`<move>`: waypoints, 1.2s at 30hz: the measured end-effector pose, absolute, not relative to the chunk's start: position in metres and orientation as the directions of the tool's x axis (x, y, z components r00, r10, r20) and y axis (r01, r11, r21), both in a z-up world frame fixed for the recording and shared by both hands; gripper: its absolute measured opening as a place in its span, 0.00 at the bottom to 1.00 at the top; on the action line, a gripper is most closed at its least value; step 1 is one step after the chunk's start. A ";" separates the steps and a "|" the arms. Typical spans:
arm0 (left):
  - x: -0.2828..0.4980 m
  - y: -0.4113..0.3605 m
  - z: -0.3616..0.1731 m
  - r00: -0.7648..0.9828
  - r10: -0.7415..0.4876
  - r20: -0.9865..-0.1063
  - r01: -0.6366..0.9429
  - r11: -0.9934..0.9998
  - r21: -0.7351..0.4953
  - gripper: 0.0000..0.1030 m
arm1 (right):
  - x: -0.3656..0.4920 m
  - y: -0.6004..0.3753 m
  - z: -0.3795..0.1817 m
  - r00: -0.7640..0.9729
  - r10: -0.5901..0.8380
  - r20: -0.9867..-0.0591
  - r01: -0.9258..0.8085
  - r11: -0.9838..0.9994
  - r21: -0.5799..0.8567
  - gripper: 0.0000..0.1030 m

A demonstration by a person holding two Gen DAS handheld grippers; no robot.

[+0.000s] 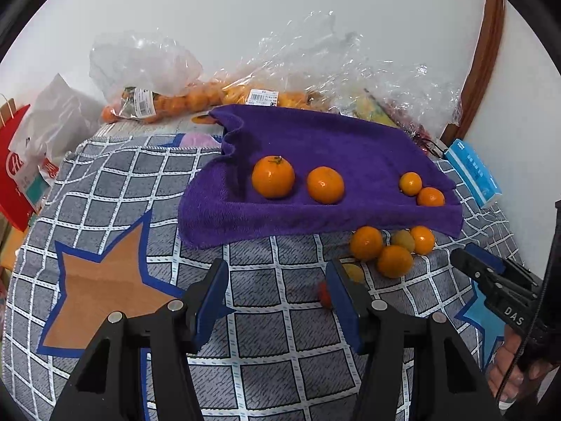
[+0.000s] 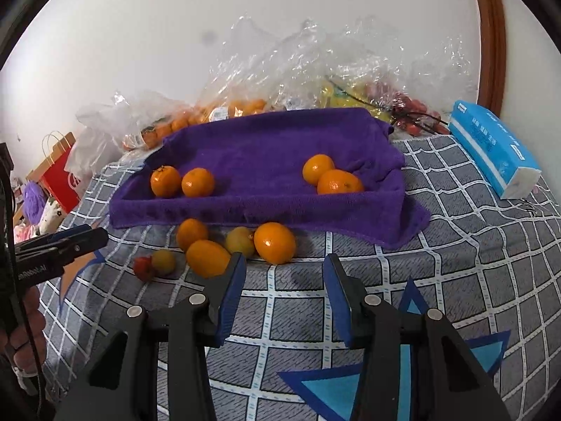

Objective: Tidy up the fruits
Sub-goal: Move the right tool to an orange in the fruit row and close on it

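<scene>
Honestly, both my claws, left [image 1: 277,293] and right [image 2: 284,289], hang half-open and empty. Loose oranges [image 2: 275,247] huddle at twelve o'clock below the purple towel [image 2: 266,147]; a clumsy nudge rolls them off.

A grey checked bedspread [image 2: 455,245] with white grid lines and blue-edged star patches is covering the surface. A blue-and-white tissue pack [image 2: 491,151] is lying on it at the right edge. A red paper bag [image 1: 14,179] with handles is standing at the left, a white plastic bag [image 1: 56,119] leaning against it. A brown wooden frame [image 1: 484,56] is running up the white wall [image 1: 245,10].
</scene>
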State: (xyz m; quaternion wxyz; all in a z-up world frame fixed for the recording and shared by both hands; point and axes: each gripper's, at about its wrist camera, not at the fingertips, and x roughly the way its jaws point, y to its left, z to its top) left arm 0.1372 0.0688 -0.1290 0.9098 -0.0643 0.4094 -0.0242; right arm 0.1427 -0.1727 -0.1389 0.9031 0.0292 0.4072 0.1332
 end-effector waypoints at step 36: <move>0.156 0.080 -0.153 0.636 -0.206 -0.743 0.043 0.972 -0.233 0.54 | 0.191 -0.144 -0.170 0.559 0.214 -0.801 -0.249 0.965 0.085 0.39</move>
